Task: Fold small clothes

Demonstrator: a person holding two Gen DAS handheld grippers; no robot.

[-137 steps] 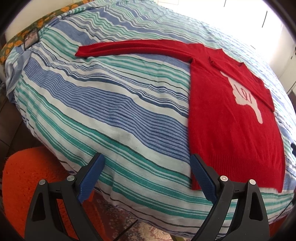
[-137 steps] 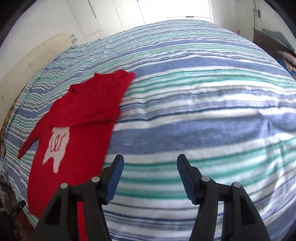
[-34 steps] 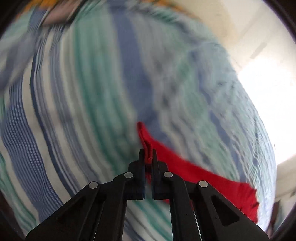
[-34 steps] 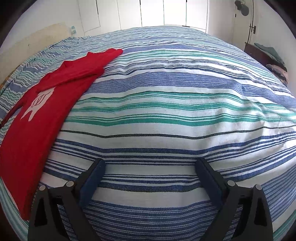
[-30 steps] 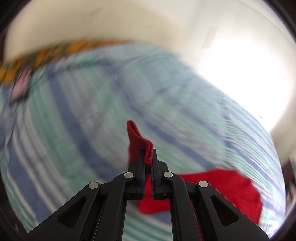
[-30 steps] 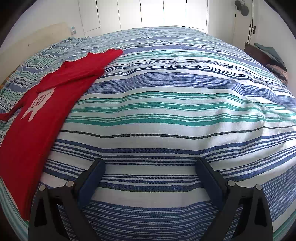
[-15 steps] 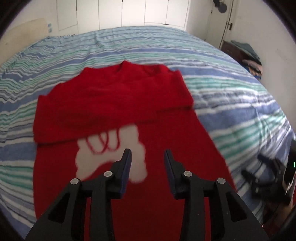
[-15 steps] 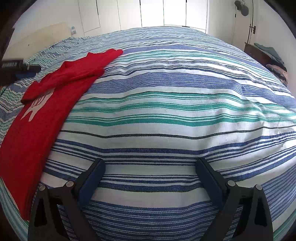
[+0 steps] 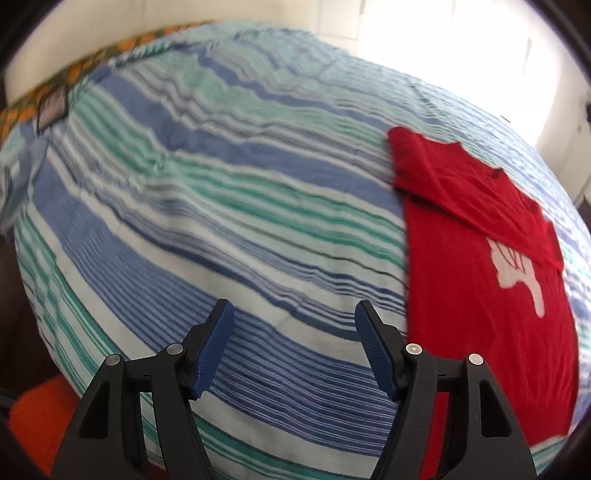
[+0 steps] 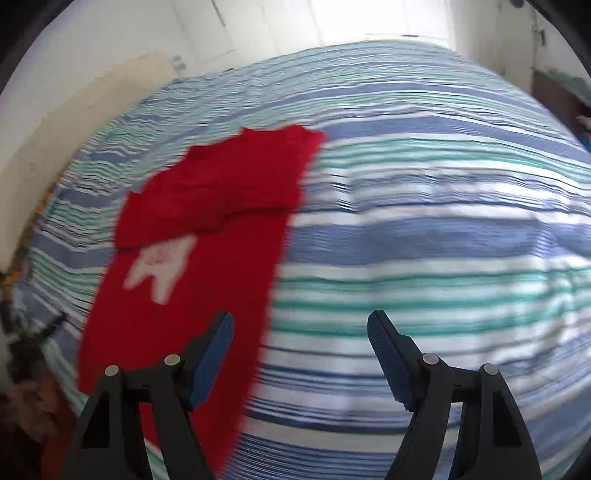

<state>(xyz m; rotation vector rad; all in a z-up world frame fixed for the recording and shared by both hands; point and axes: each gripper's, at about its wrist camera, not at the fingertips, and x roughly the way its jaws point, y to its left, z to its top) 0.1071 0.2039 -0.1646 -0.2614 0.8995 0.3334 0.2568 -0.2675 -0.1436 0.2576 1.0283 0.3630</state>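
Note:
A red sweater (image 9: pixel 476 266) with a white print lies flat on the striped bed, both sleeves folded across its chest. In the left wrist view it is at the right. In the right wrist view the sweater (image 10: pixel 192 243) lies left of centre. My left gripper (image 9: pixel 293 347) is open and empty over bare bedspread, left of the sweater's hem. My right gripper (image 10: pixel 301 356) is open and empty near the sweater's lower right edge, its left finger over the red cloth.
The blue, green and white striped bedspread (image 9: pixel 207 206) covers the whole bed. An orange patterned pillow edge (image 9: pixel 74 74) lies at the far left. An orange rug (image 9: pixel 40 424) is on the floor below the bed's near edge. Walls and wardrobe doors (image 10: pixel 236 33) stand beyond.
My left gripper carried the left sleeve across the chest, let go of it and opened, then pulled back to the bed's near edge. My right gripper has swung left toward the sweater.

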